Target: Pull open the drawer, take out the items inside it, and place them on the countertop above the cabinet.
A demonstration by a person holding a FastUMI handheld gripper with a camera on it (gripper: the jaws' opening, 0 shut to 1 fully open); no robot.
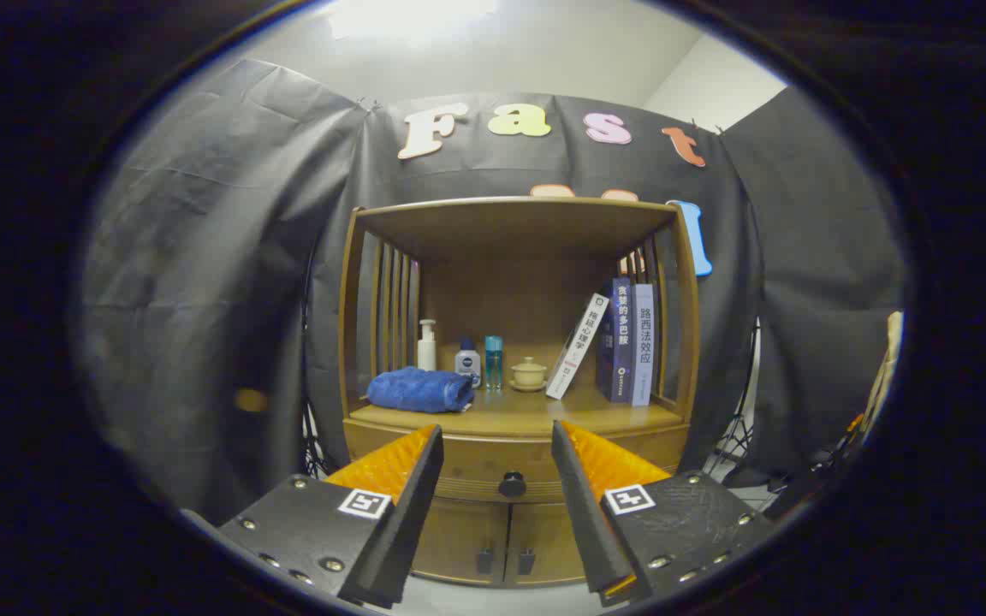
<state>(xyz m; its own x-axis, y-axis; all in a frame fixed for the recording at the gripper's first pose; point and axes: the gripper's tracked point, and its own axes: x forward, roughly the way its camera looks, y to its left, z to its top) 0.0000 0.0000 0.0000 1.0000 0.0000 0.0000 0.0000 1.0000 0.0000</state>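
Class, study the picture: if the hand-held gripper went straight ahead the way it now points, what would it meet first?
Most likely the drawer's dark knob, centred between the open fingers of the hand-held gripper, on the closed drawer front. The depth to it is unclear.

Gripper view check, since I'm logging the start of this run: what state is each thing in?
drawer: shut, knob untouched
gripper: open, knob between its fingers, farther off
cabinet doors: shut
towel: folded on the countertop
leftmost book: leaning
other two books: upright
lidded cup: lid on
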